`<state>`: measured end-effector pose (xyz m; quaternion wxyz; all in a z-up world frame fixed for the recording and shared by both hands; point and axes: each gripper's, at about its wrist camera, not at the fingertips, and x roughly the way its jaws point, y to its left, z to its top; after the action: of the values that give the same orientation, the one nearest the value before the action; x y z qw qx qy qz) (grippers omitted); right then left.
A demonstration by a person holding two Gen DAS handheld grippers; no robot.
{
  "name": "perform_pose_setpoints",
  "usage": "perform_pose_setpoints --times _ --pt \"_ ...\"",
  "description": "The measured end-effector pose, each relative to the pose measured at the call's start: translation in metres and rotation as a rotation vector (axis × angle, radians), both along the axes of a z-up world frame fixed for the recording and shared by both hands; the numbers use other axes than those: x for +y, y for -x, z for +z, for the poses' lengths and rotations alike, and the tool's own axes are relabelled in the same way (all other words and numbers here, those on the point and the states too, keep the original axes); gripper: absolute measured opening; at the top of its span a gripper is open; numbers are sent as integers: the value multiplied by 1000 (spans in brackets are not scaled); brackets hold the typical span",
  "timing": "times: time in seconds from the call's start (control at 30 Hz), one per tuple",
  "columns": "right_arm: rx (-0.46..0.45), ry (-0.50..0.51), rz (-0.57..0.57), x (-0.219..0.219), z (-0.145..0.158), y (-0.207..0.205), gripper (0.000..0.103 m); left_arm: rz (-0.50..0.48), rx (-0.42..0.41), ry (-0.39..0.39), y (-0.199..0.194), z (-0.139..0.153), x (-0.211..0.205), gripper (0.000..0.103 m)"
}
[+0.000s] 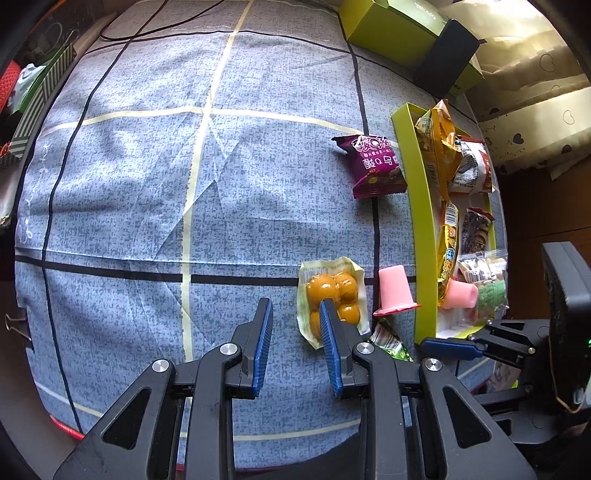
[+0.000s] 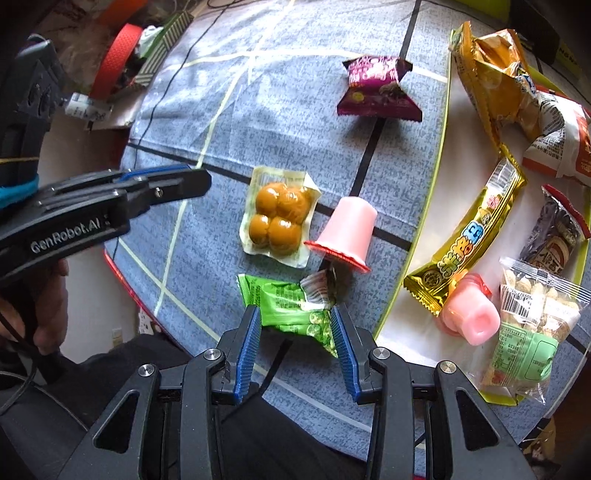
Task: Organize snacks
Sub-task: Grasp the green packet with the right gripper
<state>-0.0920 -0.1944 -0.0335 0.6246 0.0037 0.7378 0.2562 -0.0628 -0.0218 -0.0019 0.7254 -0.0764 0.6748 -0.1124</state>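
Note:
A clear pack of orange-brown balls lies on the blue cloth. My left gripper is open, its right finger over the pack's edge. A pink jelly cup stands upside down beside it. A green snack bag lies between the open fingers of my right gripper. A purple packet lies farther off. The yellow-green tray holds several snacks.
In the tray lie a gold bar, a second pink cup, a nut bag and orange and white bags. A green box and dark block stand behind. A cable crosses the far cloth.

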Motion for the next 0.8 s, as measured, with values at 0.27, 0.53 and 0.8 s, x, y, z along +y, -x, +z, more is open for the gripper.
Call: perform_pose_setpoints --times 0.27,0.53,0.8 --pt "41 85 92 21 -30 7 41 26 14 7 5 -5 12 27" --pt "-125 26 112 52 -17 -12 41 92 20 12 8 -8 36 27" --pt "-176 -41 125 76 -13 -35 48 146 24 26 5 -11 56 27"
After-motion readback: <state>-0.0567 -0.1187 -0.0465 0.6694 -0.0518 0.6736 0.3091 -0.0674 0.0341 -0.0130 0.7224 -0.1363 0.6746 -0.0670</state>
